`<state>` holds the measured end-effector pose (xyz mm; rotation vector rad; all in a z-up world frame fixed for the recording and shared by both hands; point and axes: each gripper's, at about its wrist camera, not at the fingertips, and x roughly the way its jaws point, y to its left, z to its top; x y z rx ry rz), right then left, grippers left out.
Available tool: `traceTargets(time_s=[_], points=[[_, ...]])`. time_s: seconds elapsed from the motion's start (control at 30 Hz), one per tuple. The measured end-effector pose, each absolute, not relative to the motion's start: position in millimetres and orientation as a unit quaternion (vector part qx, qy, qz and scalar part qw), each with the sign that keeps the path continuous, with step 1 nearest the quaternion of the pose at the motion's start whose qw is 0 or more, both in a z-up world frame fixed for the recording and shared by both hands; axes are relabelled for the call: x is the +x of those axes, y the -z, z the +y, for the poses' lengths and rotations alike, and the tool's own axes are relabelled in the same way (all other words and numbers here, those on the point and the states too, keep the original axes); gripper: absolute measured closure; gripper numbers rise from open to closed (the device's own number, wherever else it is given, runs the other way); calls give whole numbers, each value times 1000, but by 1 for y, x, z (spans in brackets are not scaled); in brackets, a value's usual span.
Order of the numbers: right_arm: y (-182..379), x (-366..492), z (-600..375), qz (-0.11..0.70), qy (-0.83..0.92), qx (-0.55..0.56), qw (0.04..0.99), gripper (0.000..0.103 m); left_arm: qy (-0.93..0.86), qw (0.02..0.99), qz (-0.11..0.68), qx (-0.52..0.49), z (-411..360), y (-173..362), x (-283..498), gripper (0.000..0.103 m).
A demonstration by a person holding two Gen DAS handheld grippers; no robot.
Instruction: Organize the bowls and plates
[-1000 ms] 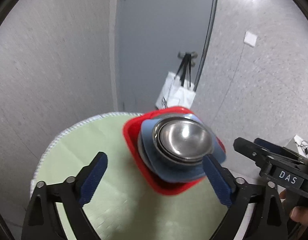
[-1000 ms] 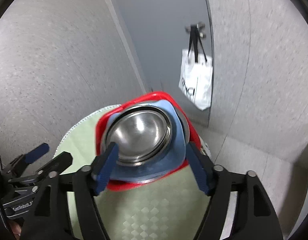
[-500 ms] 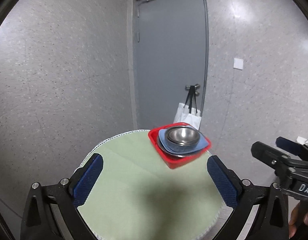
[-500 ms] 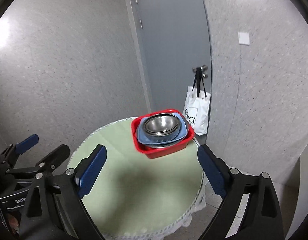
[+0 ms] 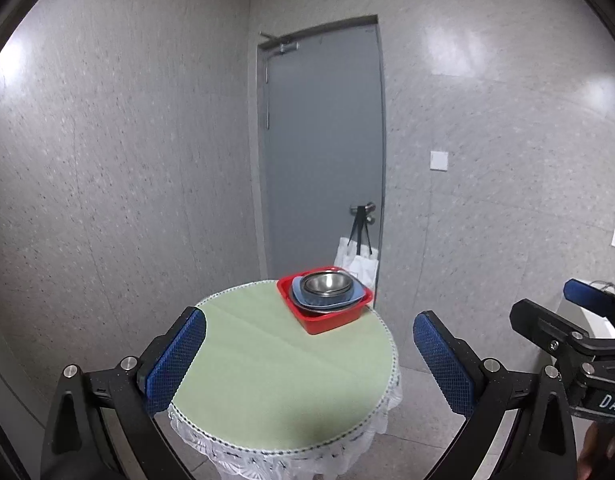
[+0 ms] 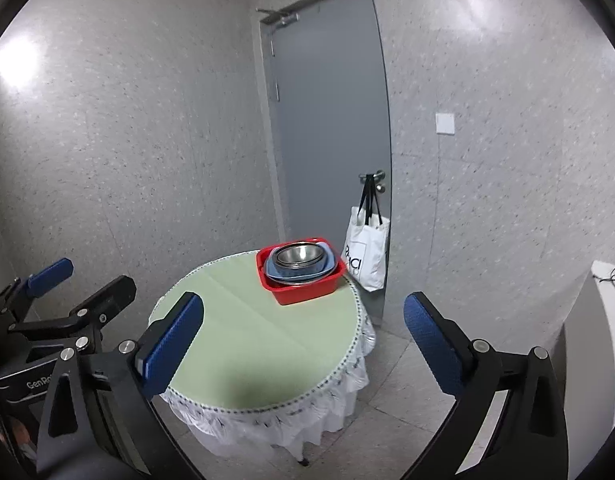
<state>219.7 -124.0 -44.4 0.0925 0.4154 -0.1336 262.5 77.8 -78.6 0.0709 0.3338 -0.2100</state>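
Observation:
A red square basin (image 5: 330, 319) (image 6: 304, 291) sits at the far edge of a round table with a green cloth (image 5: 275, 364) (image 6: 259, 328). In it lies a blue plate (image 5: 327, 300) (image 6: 283, 272) with stacked steel bowls (image 5: 326, 282) (image 6: 299, 254) on top. My left gripper (image 5: 309, 354) is open and empty, well back from the basin. My right gripper (image 6: 303, 334) is open and empty, also far from it. Each gripper shows at the edge of the other's view.
A grey door (image 5: 323, 152) stands behind the table, with a white tote bag (image 6: 366, 256) hung on its handle. Grey speckled walls close in on both sides. A white counter edge (image 6: 603, 320) is at the right. The tablecloth has a white lace skirt (image 6: 291, 416).
Both grippers have pulled far back and up from the basin, which was close between the fingers a second ago. The stack stays in the basin.

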Motion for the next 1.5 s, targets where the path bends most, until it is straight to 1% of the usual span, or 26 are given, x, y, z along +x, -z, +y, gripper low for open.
traceTargets(time_s=[0.4, 0.57, 0.7, 0.73, 0.87, 1.17, 1.5], points=[[31, 106, -179, 194, 11, 9, 981, 0, 47, 986, 157, 8, -9, 97, 79, 0], [27, 62, -202, 186, -4, -2, 983, 0, 30, 987, 155, 2, -48, 96, 22, 1], [24, 30, -217, 186, -21, 0, 982, 0, 18, 988, 156, 9, -77, 85, -23, 0], [23, 23, -219, 185, -24, 0, 982, 0, 15, 988, 154, 10, -82, 81, -21, 1], [16, -6, -225, 175, -33, 3, 984, 0, 8, 990, 142, 15, -101, 74, -62, 0], [10, -55, -222, 161, -34, 2, 986, 0, 10, 990, 138, 3, -115, 72, -126, 0], [7, -110, -209, 156, -23, 7, 987, 0, 19, 991, 129, 2, -99, 73, -187, 0]])
